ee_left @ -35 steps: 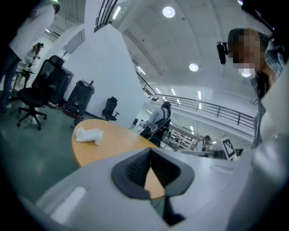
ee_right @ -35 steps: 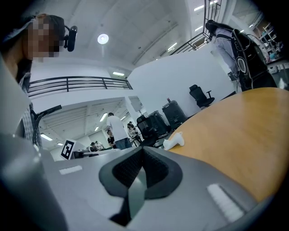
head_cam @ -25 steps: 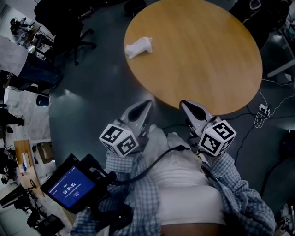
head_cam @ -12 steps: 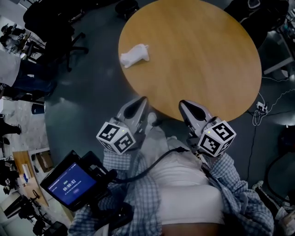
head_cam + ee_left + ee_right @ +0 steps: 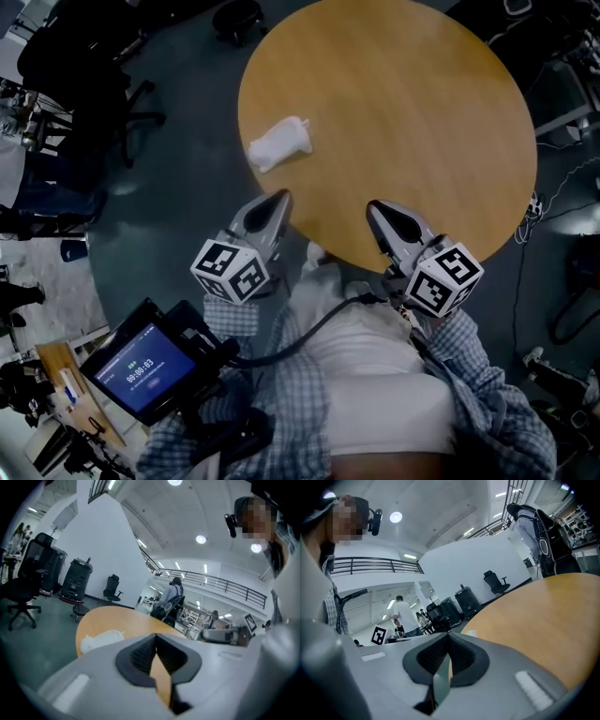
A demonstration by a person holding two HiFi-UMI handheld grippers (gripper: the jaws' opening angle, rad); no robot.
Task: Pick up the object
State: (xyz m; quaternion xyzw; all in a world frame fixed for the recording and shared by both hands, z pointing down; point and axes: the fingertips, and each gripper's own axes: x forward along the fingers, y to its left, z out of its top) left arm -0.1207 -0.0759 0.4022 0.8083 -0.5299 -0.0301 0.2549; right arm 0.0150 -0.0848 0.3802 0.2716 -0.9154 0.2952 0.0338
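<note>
The white object (image 5: 279, 143) lies on the desk (image 5: 422, 112) ahead of my left hand-held gripper (image 5: 278, 199), apart from it. That and my right hand-held gripper (image 5: 377, 207) are clenched, empty.

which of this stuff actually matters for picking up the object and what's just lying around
For the job:
- white object on the round table
- left gripper, shut, empty
- right gripper, shut, empty

Just lying about:
- office chair
- timer screen
- floor cables
</note>
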